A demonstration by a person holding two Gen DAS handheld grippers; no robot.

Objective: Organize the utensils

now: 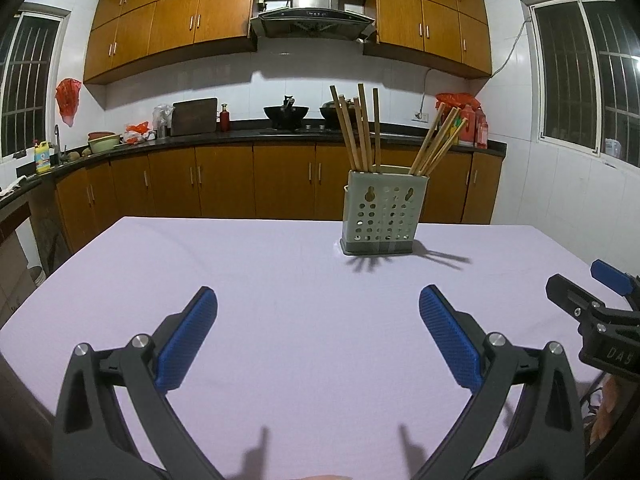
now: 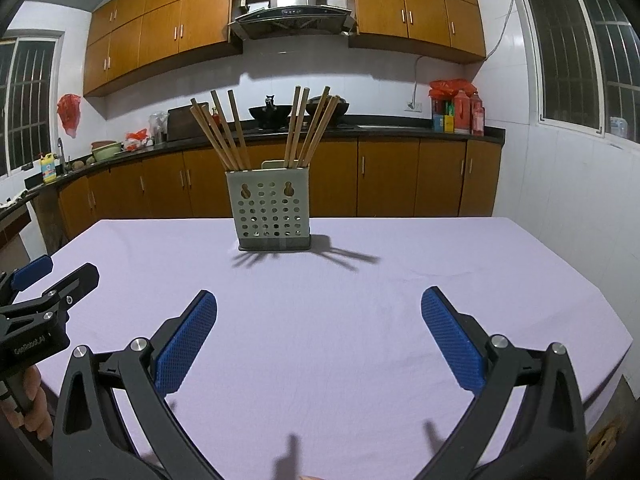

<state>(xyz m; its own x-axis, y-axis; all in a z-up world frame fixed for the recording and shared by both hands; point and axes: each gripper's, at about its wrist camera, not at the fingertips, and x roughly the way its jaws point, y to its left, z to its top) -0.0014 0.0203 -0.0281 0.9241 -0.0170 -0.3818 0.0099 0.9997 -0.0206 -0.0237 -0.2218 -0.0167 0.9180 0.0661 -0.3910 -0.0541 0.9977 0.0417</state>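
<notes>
Apparently chopsticks (image 2: 224, 136) inside holder (image 2: 269, 216)

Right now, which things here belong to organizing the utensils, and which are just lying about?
Part of the job:
- chopsticks
- perforated utensil holder
- left gripper, open
- right gripper, open

Just lying about:
- woks on the stove
- yellow detergent bottle
- red bottles
- cutting board

Lilac tablecloth (image 1: 280, 280); range hood (image 1: 314, 8) — woks (image 1: 286, 114) below.
</notes>
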